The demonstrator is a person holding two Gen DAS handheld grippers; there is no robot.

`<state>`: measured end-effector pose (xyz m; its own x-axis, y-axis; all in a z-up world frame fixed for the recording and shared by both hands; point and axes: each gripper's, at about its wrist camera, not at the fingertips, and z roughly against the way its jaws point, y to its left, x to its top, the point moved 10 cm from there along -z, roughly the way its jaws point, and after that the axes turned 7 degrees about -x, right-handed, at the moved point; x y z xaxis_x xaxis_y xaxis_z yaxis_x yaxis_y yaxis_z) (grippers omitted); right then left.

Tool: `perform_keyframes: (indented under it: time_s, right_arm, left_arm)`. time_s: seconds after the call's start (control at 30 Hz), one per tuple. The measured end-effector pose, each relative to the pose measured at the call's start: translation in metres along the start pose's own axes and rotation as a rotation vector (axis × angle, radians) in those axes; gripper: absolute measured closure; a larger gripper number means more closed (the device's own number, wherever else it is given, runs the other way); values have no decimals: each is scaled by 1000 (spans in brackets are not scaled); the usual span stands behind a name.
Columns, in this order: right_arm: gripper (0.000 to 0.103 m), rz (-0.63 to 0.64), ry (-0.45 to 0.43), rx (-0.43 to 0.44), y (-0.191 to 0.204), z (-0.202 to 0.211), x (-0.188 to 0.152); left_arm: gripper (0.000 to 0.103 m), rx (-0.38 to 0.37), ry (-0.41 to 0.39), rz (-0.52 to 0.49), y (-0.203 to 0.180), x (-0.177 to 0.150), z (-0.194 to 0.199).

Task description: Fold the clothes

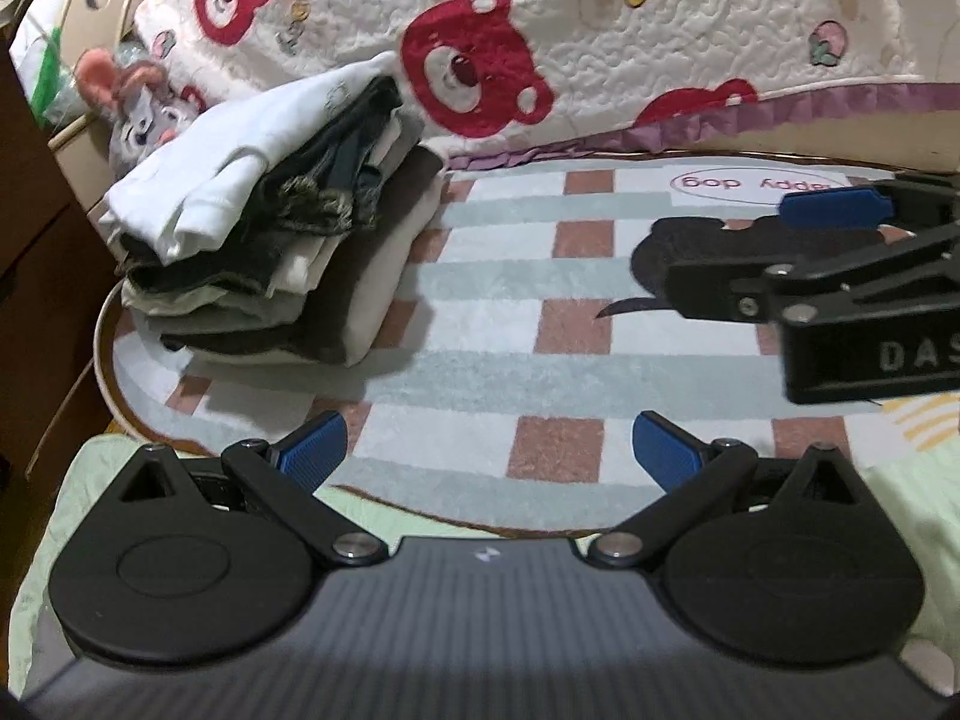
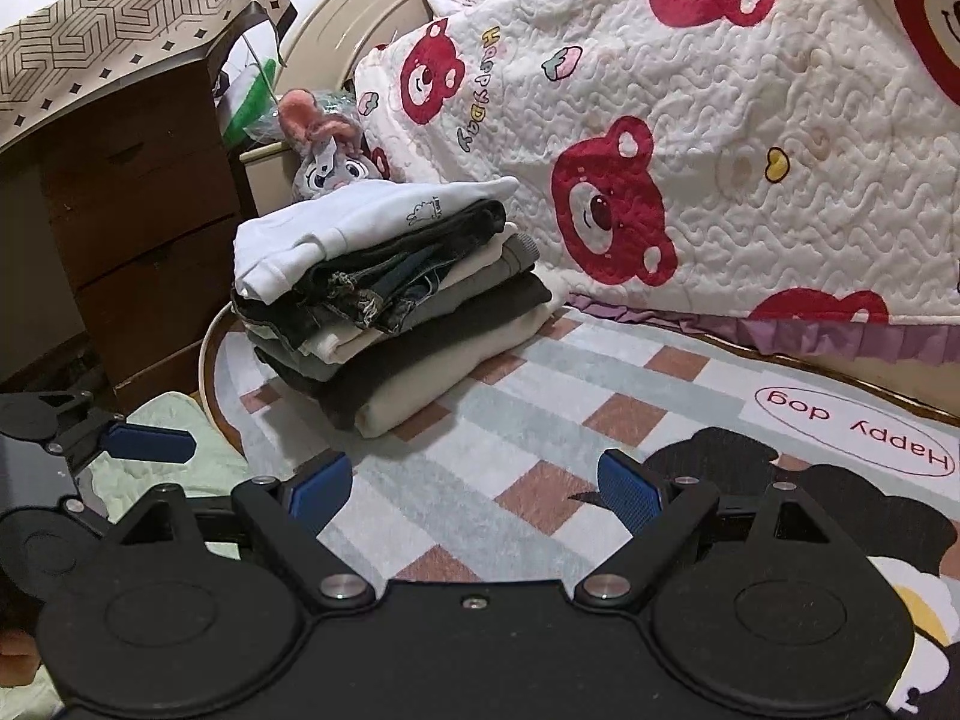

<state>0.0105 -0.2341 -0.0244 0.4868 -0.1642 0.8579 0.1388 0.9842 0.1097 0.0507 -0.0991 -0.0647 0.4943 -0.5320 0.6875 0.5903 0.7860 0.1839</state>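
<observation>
Both my jaws stand wide apart and hold nothing. The stack of folded clothes [image 1: 270, 228] lies ahead and to the left of my left gripper [image 1: 489, 450], near the rug's [image 1: 492, 324] left edge, its long axis running away toward the bear quilt [image 1: 660, 30]. My right gripper [image 2: 477, 483] is farther from it. I see no container.
</observation>
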Motion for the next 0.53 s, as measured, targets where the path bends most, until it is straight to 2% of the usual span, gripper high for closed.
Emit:
perform_keyframes:
  time_s: [0.2,0.53]
  right_arm:
    - [11,11,1,8,5,-1,0]
    - [11,12,6,13,9,-2,-4]
  left_arm:
    - [0,28,-23,-10,4,3,6]
    - [0,7,2,11,7,1,6]
